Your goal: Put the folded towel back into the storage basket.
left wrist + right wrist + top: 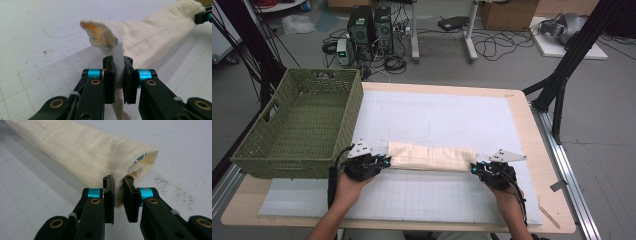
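Folded cream cloth (430,156) lying on the bench (532,120) beside a green basket (297,125). Soft, light, floppy; best pinched at both ends. Left gripper (117,72) and right gripper (118,192) clenched on its corners.

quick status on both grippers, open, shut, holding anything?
Left gripper: shut on the left end of the folded cream cloth.
Right gripper: shut on the cloth's right end.

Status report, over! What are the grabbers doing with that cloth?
Left hand-held gripper shut on folded cream cloth. Right hand-held gripper shut on its other end. Green wicker basket sits left; nothing blocking.
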`<state>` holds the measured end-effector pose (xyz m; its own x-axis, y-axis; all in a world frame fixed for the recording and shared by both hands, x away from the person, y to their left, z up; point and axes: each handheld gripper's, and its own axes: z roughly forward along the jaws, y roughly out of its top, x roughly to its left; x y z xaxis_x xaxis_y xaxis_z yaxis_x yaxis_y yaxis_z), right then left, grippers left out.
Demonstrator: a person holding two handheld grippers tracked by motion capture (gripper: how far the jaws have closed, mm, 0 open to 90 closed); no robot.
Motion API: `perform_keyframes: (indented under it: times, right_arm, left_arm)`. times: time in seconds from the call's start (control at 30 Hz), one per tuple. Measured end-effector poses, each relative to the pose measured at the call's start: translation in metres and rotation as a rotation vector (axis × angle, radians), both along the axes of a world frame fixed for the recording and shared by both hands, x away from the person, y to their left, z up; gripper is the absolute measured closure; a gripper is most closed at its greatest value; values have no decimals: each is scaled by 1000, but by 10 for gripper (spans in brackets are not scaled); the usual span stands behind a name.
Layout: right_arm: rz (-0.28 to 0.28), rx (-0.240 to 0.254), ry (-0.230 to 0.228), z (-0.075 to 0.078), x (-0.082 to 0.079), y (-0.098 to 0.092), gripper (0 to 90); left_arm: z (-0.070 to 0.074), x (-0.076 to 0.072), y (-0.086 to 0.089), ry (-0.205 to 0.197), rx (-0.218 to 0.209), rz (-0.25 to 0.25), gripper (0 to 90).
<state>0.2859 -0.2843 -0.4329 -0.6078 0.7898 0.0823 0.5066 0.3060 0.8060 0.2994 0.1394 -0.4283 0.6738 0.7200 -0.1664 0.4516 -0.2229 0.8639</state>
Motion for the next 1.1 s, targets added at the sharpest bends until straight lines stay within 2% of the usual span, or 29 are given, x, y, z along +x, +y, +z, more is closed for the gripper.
perform_keyframes:
  times: [0.33, 0.6, 0.87, 1.1]
  right_arm:
    - [2, 3, -58, 15, -2, 0, 808]
    - [2, 29, -99, 28, 1, -4, 808]
    - [0, 30, -140, 48, 17, 3, 809]
    - [9, 20, -176, 70, 37, 17, 810]
  left_arm:
    - [17, -4, 2, -61, -33, 1, 816]
    - [35, -8, 4, -109, -63, -12, 815]
    - [57, -14, 10, -163, -90, -8, 815]
    - [75, -21, 21, -215, -89, -6, 816]
